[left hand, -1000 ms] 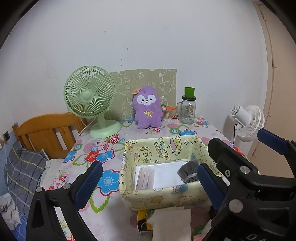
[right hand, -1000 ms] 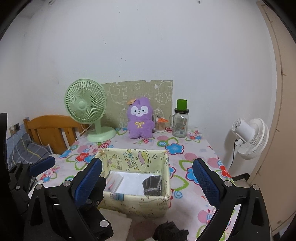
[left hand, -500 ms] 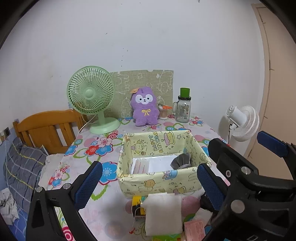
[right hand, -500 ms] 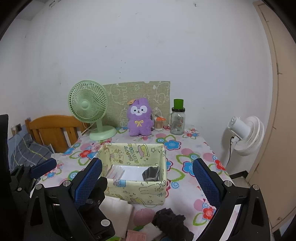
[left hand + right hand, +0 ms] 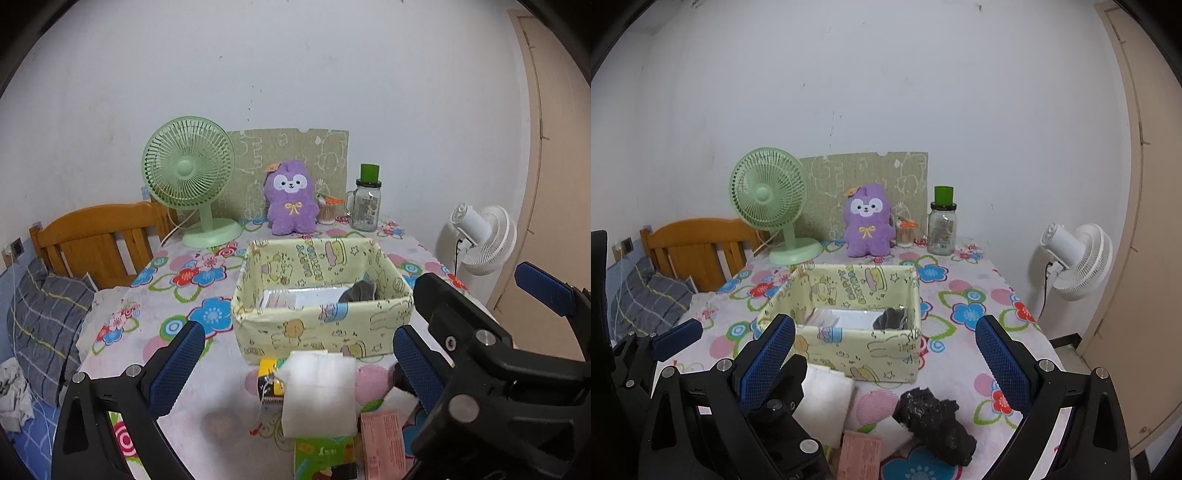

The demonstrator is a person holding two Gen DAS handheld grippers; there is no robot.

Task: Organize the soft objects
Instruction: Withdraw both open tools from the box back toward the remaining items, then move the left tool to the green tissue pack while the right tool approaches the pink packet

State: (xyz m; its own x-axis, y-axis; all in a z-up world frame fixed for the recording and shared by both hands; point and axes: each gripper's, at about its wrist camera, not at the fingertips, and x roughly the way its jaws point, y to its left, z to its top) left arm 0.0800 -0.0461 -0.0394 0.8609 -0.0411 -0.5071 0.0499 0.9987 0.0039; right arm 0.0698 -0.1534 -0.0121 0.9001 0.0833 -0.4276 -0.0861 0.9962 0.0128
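Left tool (image 5: 295, 363): blue pads spread wide, nothing between them, held above the near edge of the table (image 5: 177, 295). It points at the folded white cloth (image 5: 319, 393), which lies flat just in front of the fabric bin (image 5: 321, 325). The cloth partly covers a small yellow-and-black packet (image 5: 269, 380), touching it.

Right tool (image 5: 884, 363): pads also spread wide, empty, hovering over the table's near right part. Below and between its fingers sits the crumpled black cloth (image 5: 936, 419), loose on the table, apart from the bin. The left tool's frame shows in the right wrist view at lower left, close alongside.

Bin: open-topped, yellow cartoon print, mid-table. Inside, a grey soft item (image 5: 360, 290) bunched at the right end, on top of flat white sheets (image 5: 295, 297). Likely the bin is the collecting place for the soft things; one item already in, white and black cloths still outside.

Near edge clutter: a pink packet (image 5: 860, 456) and a green carton (image 5: 321, 456), both rigid-looking, probably not part of the sorting.

Back of table, well apart from the work: green desk fan (image 5: 190, 177), purple plush (image 5: 291, 197) upright against a patterned board (image 5: 291, 147), glass jar with green lid (image 5: 365, 201). The plush seems set as décor, though it is soft too. A white fan (image 5: 484, 240) stands off the table to the right; wooden headboard (image 5: 99, 240) and bedding to the left.

Judgement: both tools are held high and open between picks, each lined up over its own cloth.
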